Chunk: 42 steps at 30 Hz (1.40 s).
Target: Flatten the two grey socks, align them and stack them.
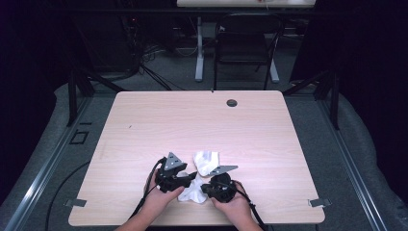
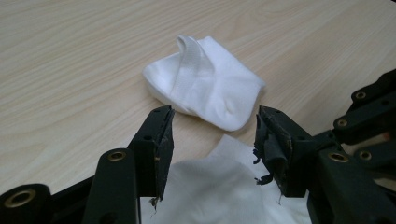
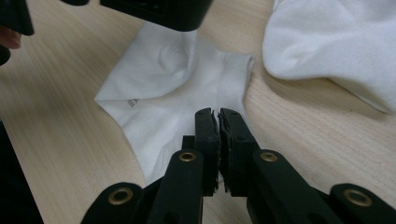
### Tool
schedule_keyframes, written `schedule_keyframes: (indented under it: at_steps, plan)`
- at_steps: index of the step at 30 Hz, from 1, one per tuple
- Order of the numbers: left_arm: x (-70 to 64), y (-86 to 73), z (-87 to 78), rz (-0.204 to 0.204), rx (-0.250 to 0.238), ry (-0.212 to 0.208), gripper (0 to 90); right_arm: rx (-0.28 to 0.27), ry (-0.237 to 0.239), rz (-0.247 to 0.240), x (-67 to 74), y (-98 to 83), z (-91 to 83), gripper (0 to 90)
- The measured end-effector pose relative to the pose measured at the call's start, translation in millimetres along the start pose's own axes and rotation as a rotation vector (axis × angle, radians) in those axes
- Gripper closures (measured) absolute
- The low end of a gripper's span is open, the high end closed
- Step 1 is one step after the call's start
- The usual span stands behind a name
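Two white socks lie near the front of the wooden table (image 1: 202, 120). The far sock (image 1: 206, 161) (image 2: 205, 84) (image 3: 336, 42) lies bunched, its cuff standing up. The near sock (image 1: 191, 193) (image 2: 219, 186) (image 3: 159, 88) lies flat between both hands. My left gripper (image 1: 192, 174) (image 2: 212, 135) hangs open just above the near sock, nothing between its pads, and points toward the far sock. My right gripper (image 1: 204, 186) (image 3: 218, 114) is shut on the near sock at its cuff band, where a crease runs up from the tips. The left gripper's body (image 3: 159, 9) hangs over the sock's far end.
A small round grommet (image 1: 232, 102) sits in the table near its far edge. A black chair (image 1: 245, 43) and a white desk leg (image 1: 199, 53) stand beyond the table. Bare wood lies to the left, right and behind the socks.
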<state>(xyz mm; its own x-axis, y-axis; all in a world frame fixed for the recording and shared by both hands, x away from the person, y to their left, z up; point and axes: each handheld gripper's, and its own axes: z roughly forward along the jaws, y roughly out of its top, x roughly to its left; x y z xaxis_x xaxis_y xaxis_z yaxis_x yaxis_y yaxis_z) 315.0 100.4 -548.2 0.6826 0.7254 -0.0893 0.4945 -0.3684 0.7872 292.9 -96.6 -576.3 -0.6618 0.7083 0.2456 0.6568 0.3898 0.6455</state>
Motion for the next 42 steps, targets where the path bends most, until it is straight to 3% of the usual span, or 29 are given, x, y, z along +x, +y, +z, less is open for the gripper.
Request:
schedule_keyframes:
  at_steps: [5, 8, 13, 24, 31, 34, 39, 42]
  plan:
    - [-4.3, 2.1, 7.3, 0.024, 0.017, 0.018, 44.9, -0.003, 0.003, 0.001, -0.5, -0.4, 0.5, 86.5]
    - [-6.8, 0.1, 13.2, 0.046, 0.041, 0.06, 44.2, -0.005, 0.005, 0.011, -0.3, -1.0, 0.4, 86.5]
    - [-4.7, -6.4, 11.7, 0.068, 0.065, 0.086, 44.5, -0.015, 0.008, 0.019, -0.7, -1.7, 1.1, 86.6]
    - [7.6, -20.3, -2.4, 0.042, 0.095, 0.073, 47.7, -0.011, 0.011, 0.024, -1.6, -2.1, 0.6, 86.6]
    - [11.0, -27.0, -7.9, 0.004, 0.097, 0.022, 50.6, -0.014, 0.011, 0.027, -1.7, -2.6, 0.7, 86.6]
    - [9.4, -28.8, -7.9, 0.033, 0.112, 0.02, 56.9, -0.015, 0.011, 0.027, -1.8, -2.6, 0.9, 86.9]
    - [10.6, -34.5, -5.2, 0.037, 0.122, 0.016, 69.6, -0.019, 0.006, 0.033, -1.5, -2.7, 1.1, 88.1]
    - [13.0, -35.6, -8.1, 0.052, 0.122, 0.026, 83.2, -0.017, -0.003, 0.033, -1.1, -2.7, 1.0, 89.6]
